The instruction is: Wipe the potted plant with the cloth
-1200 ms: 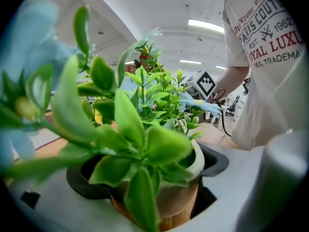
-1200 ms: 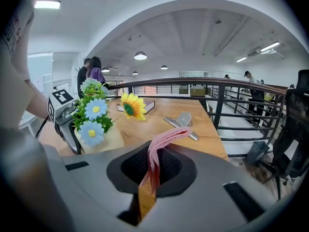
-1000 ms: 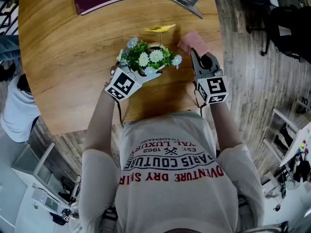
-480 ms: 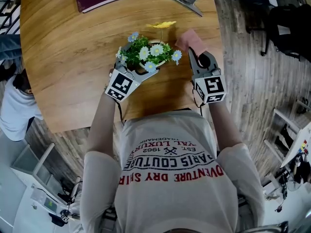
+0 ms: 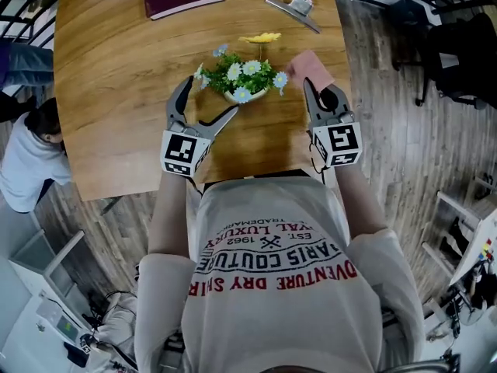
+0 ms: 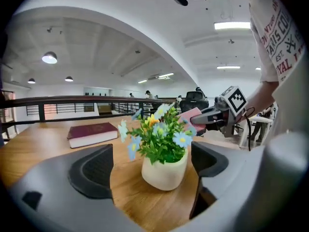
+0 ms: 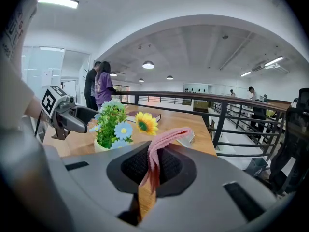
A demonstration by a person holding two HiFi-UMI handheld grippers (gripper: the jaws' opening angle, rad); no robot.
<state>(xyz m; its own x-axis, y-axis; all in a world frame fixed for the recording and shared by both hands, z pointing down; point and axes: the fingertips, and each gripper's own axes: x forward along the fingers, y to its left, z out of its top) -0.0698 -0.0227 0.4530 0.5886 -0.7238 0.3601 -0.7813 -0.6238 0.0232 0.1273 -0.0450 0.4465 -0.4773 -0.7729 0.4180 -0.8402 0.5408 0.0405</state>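
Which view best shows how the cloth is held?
The right gripper view: the pink cloth stands pinched between the right gripper's shut jaws. The head view shows only its free end beside the potted plant; the left gripper view, a corner behind the plant.

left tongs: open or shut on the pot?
Open. The left tongs stand with jaws wide apart; the pot sits upright beyond them, untouched.

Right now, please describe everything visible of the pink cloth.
The pink cloth looks like soft, ribbed fabric, folded into a thick strip. The right gripper is shut on one end; the free end arches up and forward. It is held above the wooden table, close beside the potted plant; contact with its flowers cannot be told.
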